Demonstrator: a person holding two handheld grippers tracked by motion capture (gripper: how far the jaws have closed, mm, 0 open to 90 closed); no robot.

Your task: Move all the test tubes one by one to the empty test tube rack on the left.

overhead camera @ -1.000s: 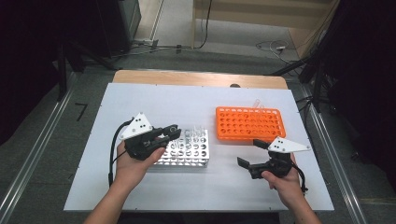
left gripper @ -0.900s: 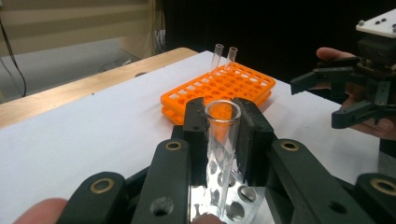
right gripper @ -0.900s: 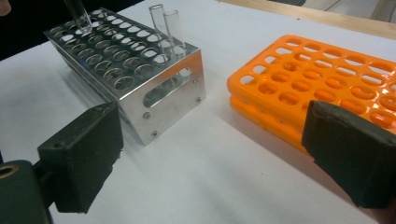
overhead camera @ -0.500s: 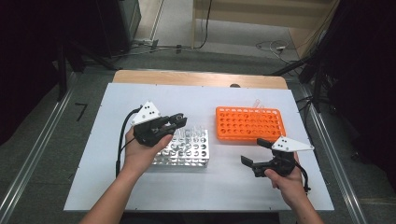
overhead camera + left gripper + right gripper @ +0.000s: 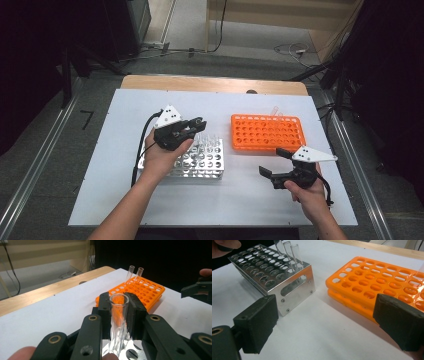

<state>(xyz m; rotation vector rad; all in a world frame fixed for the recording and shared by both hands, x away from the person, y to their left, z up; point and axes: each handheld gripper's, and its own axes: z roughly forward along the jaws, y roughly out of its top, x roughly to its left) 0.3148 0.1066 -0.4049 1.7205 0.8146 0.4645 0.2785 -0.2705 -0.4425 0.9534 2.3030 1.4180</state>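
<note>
Clamping one clear glass test tube (image 5: pixel 118 315) between the two black pads of the left gripper (image 5: pixel 192 127), tube upright with its open round mouth on top, lower end over the metal rack at the bottom of the left gripper view. Hovering above the steel rack (image 5: pixel 197 162), toward its 12 o'clock edge in the high view. Standing wide apart, holding nothing: the two blocky, matte black pads of the right gripper (image 5: pixel 272 162), at about 4 o'clock from the left one, low over the white table (image 5: pixel 125 110).

Counting two racks. One shiny metal box rack with a grid of round holes and a slotted side wall, carrying three clear tubes (image 5: pixel 289 251) bunched at its far corner in the right gripper view. One orange plastic rack (image 5: pixel 267 132), flat and two-tiered, rows of round holes, lying at 3 o'clock from the steel one and well apart. Holding two clear tubes (image 5: pixel 135 273) at its far edge, both leaning slightly; remaining holes looking unfilled.

Running along the table's 12 o'clock side: one bare wooden strip (image 5: pixel 215 84).
</note>
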